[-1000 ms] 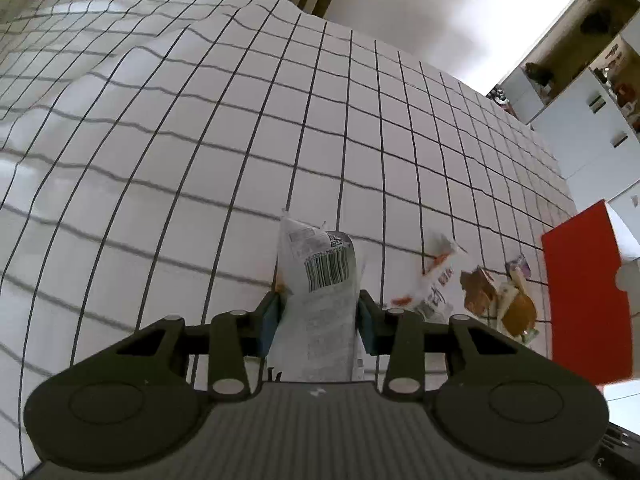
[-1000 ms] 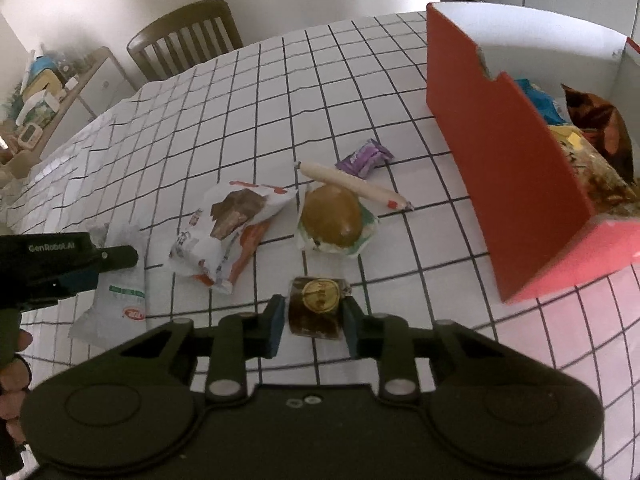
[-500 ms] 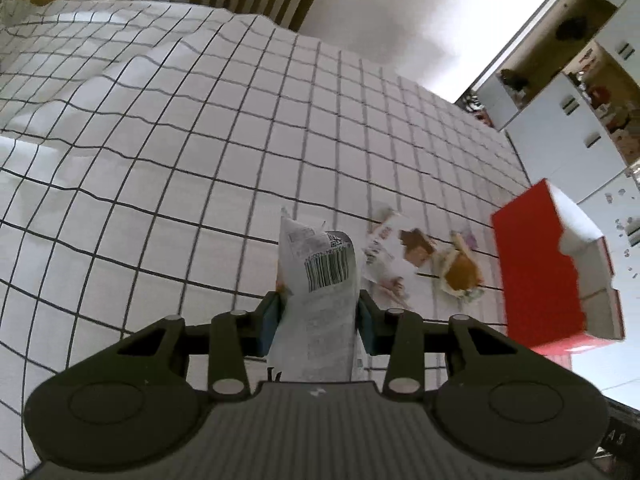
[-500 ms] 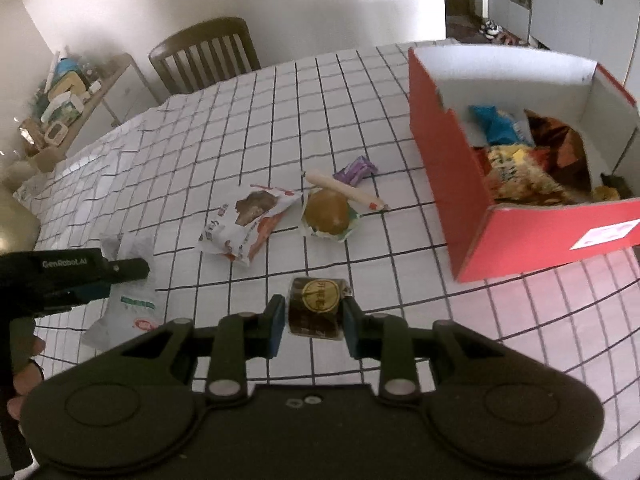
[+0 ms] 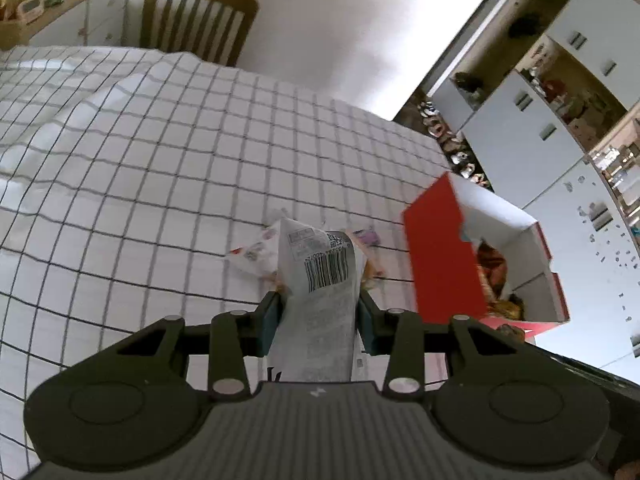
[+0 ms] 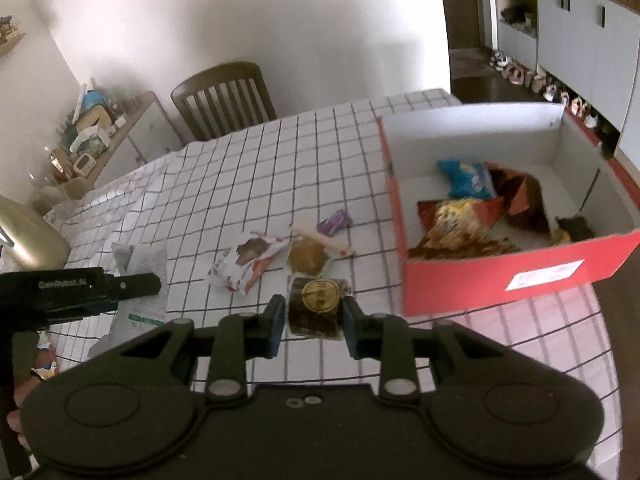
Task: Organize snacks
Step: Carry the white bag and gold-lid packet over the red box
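Observation:
My left gripper (image 5: 318, 322) is shut on a white snack packet (image 5: 320, 280) with a barcode, held up above the checked tablecloth. The same packet (image 6: 140, 276) shows at the left of the right wrist view, beside the left gripper's body. My right gripper (image 6: 314, 326) is shut on a small dark brown wrapped cake (image 6: 318, 306) with a round gold label, also lifted off the table. The red cardboard box (image 6: 516, 276) with white inside stands to the right and holds several snack bags (image 6: 464, 224). It also appears as the red box (image 5: 444, 264) in the left wrist view.
On the cloth left of the box lie a white-and-orange packet (image 6: 248, 268), a round wrapped bun (image 6: 307, 255), a long stick snack (image 6: 322, 237) and a small purple sweet (image 6: 335, 222). A wooden chair (image 6: 224, 100) stands at the far table edge; a cluttered sideboard (image 6: 92, 140) is behind.
Both grippers rose with their snacks still gripped. The table and loose snacks now look farther below, and the box's inside has come into fuller view.

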{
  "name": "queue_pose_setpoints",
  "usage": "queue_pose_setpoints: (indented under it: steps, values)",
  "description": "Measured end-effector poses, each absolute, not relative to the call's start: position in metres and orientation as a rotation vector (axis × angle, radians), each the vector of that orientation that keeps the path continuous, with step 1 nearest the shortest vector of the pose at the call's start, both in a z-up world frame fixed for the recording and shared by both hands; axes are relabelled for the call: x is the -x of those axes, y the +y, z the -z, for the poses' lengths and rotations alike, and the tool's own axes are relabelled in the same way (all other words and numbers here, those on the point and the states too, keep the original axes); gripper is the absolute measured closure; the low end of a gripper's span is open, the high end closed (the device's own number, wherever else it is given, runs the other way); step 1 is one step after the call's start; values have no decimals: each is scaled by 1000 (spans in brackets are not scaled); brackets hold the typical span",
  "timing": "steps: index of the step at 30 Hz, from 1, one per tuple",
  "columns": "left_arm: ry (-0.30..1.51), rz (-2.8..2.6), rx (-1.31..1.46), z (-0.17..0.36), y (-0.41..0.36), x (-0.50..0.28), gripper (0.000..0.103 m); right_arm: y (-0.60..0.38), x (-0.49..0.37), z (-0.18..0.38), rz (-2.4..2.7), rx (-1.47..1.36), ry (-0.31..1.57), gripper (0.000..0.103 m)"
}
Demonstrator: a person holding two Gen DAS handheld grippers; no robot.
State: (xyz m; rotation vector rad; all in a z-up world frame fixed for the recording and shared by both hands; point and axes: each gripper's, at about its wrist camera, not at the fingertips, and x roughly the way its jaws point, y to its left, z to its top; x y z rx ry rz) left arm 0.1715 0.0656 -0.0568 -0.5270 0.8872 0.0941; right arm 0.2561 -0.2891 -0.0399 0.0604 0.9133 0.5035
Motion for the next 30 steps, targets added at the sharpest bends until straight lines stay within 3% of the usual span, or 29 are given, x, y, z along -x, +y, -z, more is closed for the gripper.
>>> queue_pose_setpoints:
  steps: [16, 30]
  values:
    - [826, -27, 453, 10, -43, -227, 64, -377, -296, 21, -494, -55, 864, 74]
    - [819, 23, 330, -6, -134, -317, 63, -452, -344, 35, -435, -75, 867, 74]
